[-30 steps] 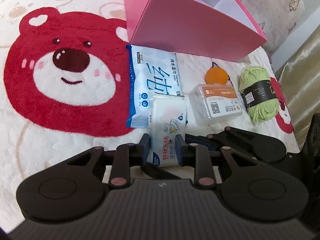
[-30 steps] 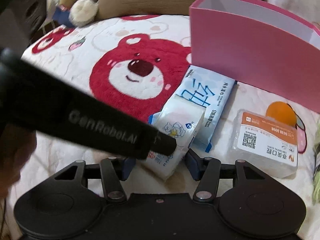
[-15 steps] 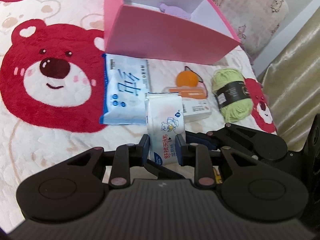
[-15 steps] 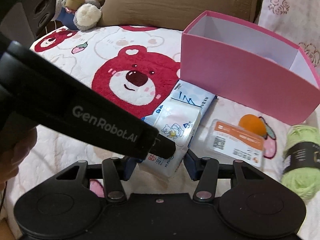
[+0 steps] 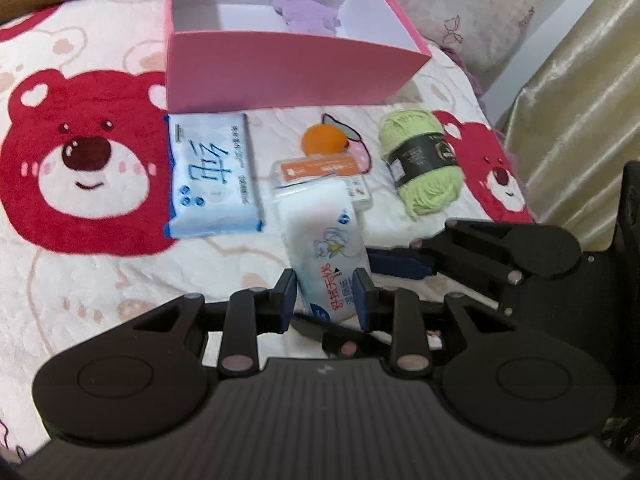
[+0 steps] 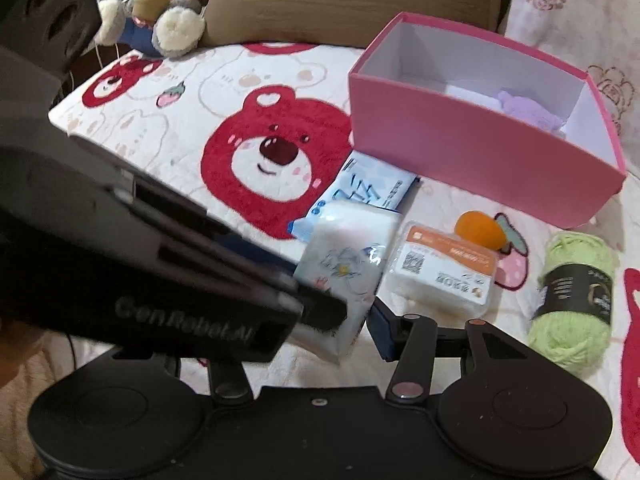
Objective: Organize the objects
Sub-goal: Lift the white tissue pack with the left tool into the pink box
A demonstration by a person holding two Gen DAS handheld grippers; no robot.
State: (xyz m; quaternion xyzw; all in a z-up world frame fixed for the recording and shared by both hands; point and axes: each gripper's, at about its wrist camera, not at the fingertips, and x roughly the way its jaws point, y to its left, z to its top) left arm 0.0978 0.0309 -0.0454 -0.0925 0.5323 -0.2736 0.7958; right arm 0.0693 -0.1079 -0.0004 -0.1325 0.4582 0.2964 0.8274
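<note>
Small white tissue pack [image 5: 326,236] clamped at near end between left tongs [image 5: 325,298], held raised above bear-print bed cover [image 5: 80,272]. Right tongs [image 6: 352,322] seen just beside same pack; their jaws just closing, right finger [image 6: 386,330] apart from pack, left finger hidden behind left tool, so grip cannot be told. Pink box [image 5: 288,68] stands open beyond, purple item [image 5: 306,14] inside. Blue wipes pack [image 5: 212,176], orange-labelled clear case [image 6: 444,272], orange ball [image 5: 325,141], green yarn skein [image 5: 426,166] laid on cover before box.
</note>
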